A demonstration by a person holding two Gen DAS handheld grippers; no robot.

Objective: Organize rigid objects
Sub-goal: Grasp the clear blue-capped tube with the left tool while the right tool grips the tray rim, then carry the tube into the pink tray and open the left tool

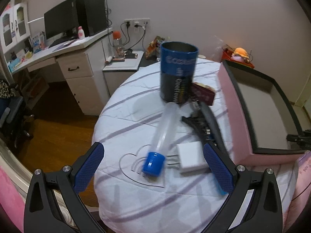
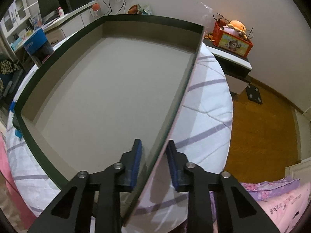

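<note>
The right gripper (image 2: pixel 153 151) has its blue pads narrowed around the near side wall of the box (image 2: pixel 108 81), one pad inside and one outside; a sliver of gap seems to remain at each pad, so whether they press the wall is hard to say. The box is shallow, with a dark rim, a grey floor and a pink outer face, and it lies on the striped white bedsheet (image 2: pixel 204 104).

The left gripper (image 1: pixel 153 163) hangs wide open, nothing between its pads, above items lying just beside the box's pink wall. Nearest its fingertips are a blue-capped clear tube (image 1: pixel 161 136) and a white charger (image 1: pixel 189 158), touching or nearly so. Beyond them stands an upright blue-and-black can (image 1: pixel 177 71), with a dark red packet (image 1: pixel 204 95) against it.
</note>
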